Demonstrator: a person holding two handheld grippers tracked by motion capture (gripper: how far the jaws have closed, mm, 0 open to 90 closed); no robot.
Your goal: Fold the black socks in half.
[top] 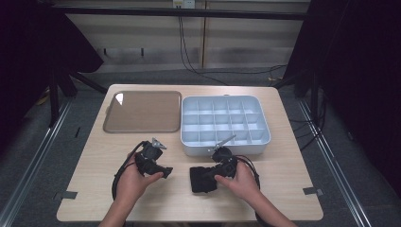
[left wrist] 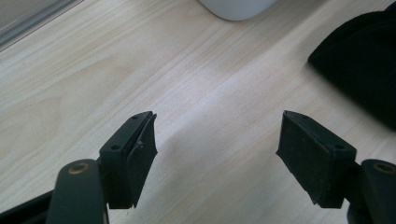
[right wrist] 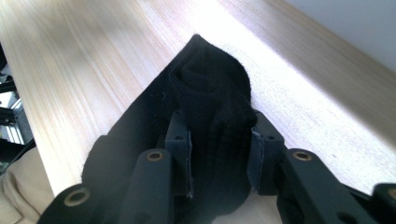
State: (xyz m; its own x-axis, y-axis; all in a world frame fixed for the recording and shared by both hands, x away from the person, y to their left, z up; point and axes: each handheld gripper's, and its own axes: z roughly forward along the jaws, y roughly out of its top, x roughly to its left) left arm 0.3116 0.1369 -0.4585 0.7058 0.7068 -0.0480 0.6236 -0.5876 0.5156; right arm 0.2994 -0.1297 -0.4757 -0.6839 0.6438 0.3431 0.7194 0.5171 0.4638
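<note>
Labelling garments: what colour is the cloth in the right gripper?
Black, plain. The cloth shows best in the right gripper view, pinched by the right gripper.

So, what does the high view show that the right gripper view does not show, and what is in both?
High view alone: the brown tray, the white divided box and the left gripper, open over bare wood. Right gripper view alone: folds of the black cloth pinched between its jaws. Both: the right gripper, the cloth and the wooden table.
</note>
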